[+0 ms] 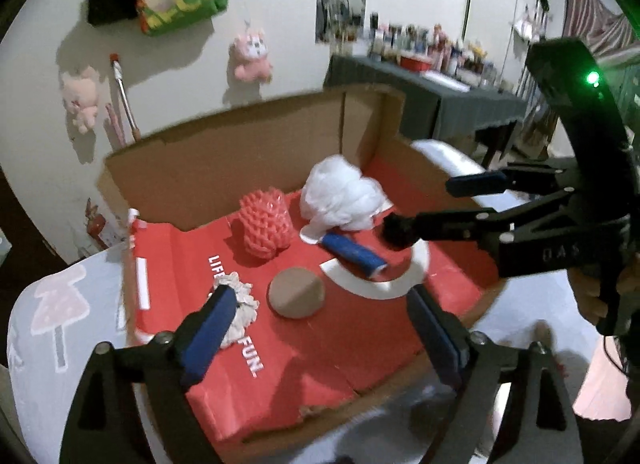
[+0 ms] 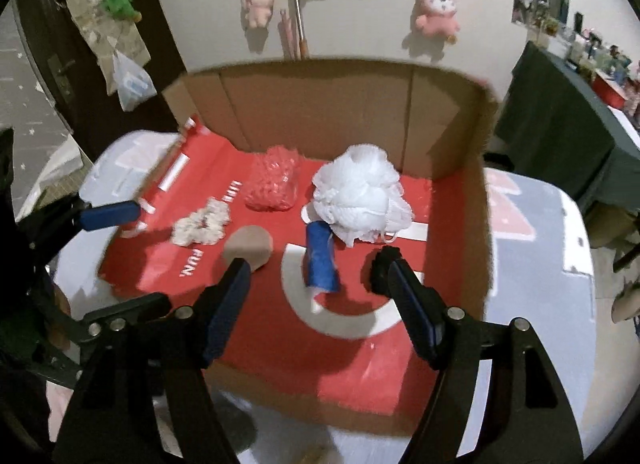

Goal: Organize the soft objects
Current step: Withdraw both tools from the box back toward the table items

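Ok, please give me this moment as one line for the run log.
stage: approach | left tool: open, empty | right tool: open, empty | in cardboard box: white bath pouf, blue roll, pink mesh sponge, scrunchie, brown round pad

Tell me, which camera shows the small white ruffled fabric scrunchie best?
The right wrist view: the white ruffled fabric scrunchie lies there in full on the red printed sheet, unobstructed, though slightly blurred. In the left wrist view, one blue-padded finger of the left gripper covers part of that scrunchie.
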A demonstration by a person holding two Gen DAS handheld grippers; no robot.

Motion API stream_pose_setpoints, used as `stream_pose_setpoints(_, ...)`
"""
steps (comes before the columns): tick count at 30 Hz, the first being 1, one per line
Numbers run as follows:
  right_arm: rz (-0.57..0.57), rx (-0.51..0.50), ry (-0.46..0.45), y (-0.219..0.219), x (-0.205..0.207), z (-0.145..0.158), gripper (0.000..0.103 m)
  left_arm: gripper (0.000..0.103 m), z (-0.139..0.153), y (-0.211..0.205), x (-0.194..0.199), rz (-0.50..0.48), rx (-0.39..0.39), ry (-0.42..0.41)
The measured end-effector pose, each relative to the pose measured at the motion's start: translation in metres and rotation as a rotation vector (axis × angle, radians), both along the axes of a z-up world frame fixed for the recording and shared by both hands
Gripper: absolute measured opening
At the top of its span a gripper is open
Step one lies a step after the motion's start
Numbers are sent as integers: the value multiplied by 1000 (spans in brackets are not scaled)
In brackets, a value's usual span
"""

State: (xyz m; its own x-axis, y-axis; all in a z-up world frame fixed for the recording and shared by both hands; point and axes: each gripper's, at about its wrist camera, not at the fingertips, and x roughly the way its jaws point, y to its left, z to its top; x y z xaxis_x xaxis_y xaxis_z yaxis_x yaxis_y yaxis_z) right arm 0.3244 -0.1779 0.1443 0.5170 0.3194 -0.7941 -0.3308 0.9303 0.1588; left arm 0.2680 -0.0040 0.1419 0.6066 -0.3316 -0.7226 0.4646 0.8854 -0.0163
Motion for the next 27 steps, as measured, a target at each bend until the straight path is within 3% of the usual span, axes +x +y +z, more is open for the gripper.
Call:
stream_pose_setpoints(3, -15, 24, -53, -8, -31, 23, 75, 101, 16, 5, -28, 30, -53, -57)
stream_pose_setpoints(5, -19, 30, -93, -10, -50, 35, 85, 102, 31, 9, -51, 50, -84, -96)
stream_pose_setpoints(13, -50, -22, -309, -19, -147, 74, 91, 103, 61, 19, -130, 126, -166, -260)
stream_pose_setpoints(21, -105, -3, -456, -28, -221, 85, 93, 103, 67, 15, -194, 151, -188, -394)
stream_pose_setpoints(27, -134, -17, -525, -27, -263, 69, 97, 103, 52, 8, -228, 164, -184, -449)
